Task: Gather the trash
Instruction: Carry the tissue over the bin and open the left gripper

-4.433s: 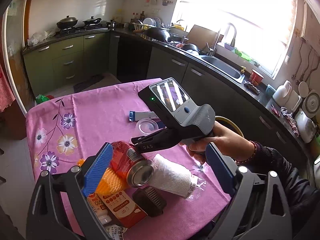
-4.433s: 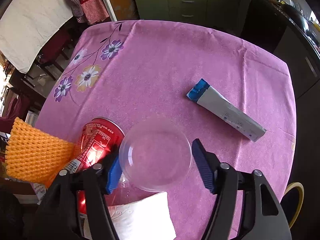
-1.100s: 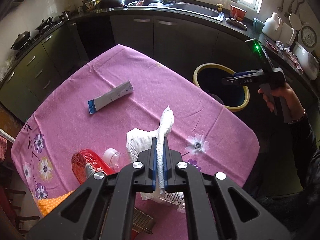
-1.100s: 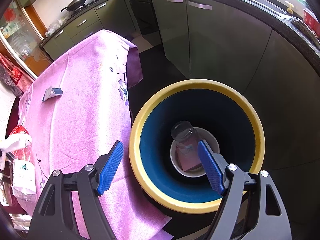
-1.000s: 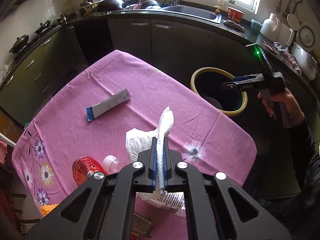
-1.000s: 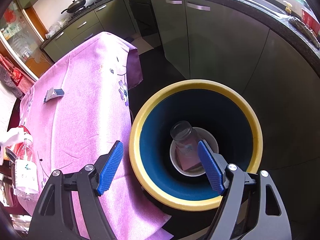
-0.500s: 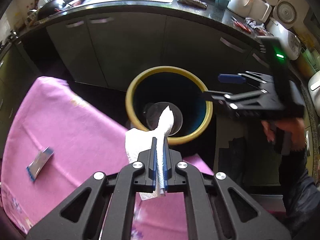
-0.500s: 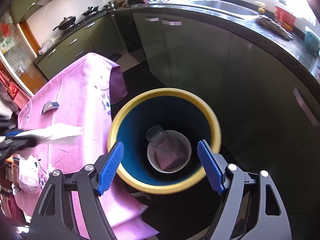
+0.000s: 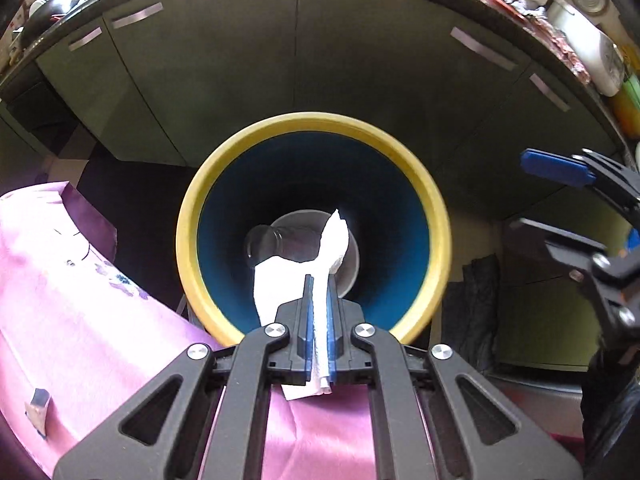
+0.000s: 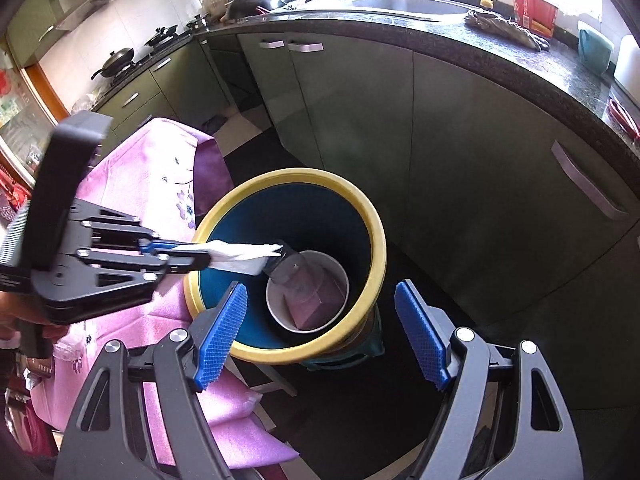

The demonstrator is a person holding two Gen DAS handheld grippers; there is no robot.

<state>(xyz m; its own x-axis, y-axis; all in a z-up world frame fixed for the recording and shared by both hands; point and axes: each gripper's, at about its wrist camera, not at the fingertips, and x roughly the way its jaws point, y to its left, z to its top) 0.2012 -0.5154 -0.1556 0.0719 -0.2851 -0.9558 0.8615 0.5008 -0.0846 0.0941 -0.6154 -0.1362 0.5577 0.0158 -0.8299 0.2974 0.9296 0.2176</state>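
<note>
A yellow-rimmed bin (image 9: 436, 216) with a blue inside stands on the floor beside the pink-clothed table (image 9: 80, 312). My left gripper (image 9: 319, 300) is shut on a white paper napkin (image 9: 334, 236), held over the bin's near edge; the right wrist view shows the same napkin (image 10: 236, 254) poking out over the bin's rim (image 10: 376, 256). A clear plastic cup (image 10: 298, 272) and a white bowl (image 10: 276, 308) lie at the bottom. My right gripper (image 10: 320, 336) hangs open above the bin's near side with nothing between its fingers; it also shows at the right edge as the right gripper (image 9: 560, 200).
Dark green kitchen cabinets (image 10: 460, 128) under a black counter (image 10: 500, 52) curve behind the bin. A small blue-and-white wrapper (image 9: 38, 400) lies on the table at the far left. A dark bag (image 9: 472, 300) sits on the floor right of the bin.
My left gripper has carried the napkin from above the table across to the bin and lower. The right gripper has drawn back from the bin a little, still open.
</note>
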